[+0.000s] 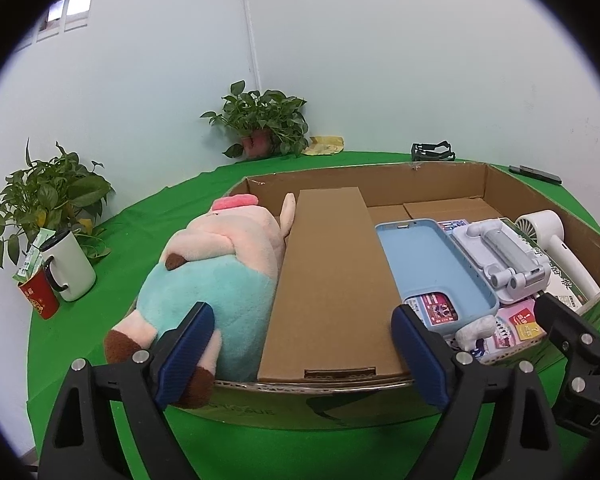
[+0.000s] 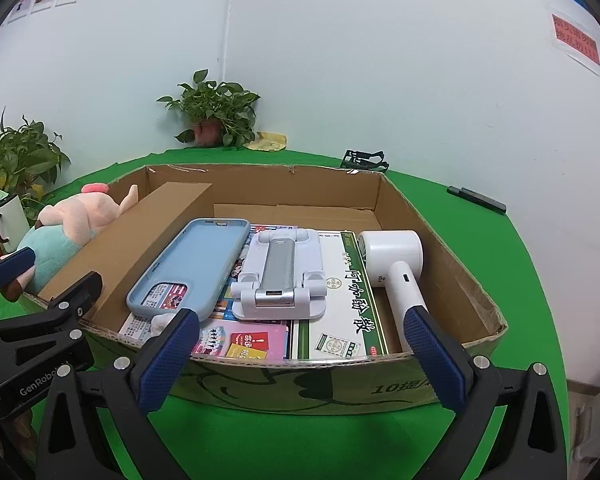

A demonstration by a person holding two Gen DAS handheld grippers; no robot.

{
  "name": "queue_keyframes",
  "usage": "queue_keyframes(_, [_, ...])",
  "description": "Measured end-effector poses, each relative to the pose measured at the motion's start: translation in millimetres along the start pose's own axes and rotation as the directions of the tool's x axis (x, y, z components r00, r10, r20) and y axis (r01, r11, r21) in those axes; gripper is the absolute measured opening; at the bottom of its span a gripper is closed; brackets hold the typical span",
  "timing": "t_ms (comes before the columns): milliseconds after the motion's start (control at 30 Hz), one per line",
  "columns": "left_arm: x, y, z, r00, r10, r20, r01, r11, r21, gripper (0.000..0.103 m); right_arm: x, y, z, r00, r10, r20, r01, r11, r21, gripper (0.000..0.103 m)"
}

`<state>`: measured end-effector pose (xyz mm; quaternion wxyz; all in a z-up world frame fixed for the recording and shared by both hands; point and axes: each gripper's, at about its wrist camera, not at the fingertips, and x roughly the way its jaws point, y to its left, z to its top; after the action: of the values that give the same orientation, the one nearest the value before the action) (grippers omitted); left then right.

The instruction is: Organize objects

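Left wrist: left gripper point(image 1: 302, 344) gapes over cardboard box point(image 1: 500, 184); nothing gripped.

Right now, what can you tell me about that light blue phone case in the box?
The light blue phone case looks like soft matte rubber or silicone. It is empty and lies with its hollow side up, rim raised all round, camera cutout toward the cameras. It rests tilted on colourful printed packets in the cardboard box, between the tall brown carton and the white folding stand. Neither gripper touches it.
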<state>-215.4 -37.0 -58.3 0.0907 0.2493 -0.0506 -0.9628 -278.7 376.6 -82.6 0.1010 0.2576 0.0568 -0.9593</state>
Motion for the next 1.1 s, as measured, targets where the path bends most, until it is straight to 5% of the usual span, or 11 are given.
queue_keyframes(167, [2.7, 0.7, 0.1, 1.0, -0.024, -0.009, 0.024, 1.0, -0.001, 0.103, -0.4, 0.1, -0.5, 1.0, -0.005, 0.001, 0.005, 1.0, -0.002, 0.103])
queue_keyframes(1100, [3.0, -1.0, 0.4, 0.999, -0.031, -0.016, 0.031, 0.999, 0.004, 0.103, 0.7, 0.3, -1.1, 1.0, -0.005, 0.001, 0.005, 1.0, -0.002, 0.103])
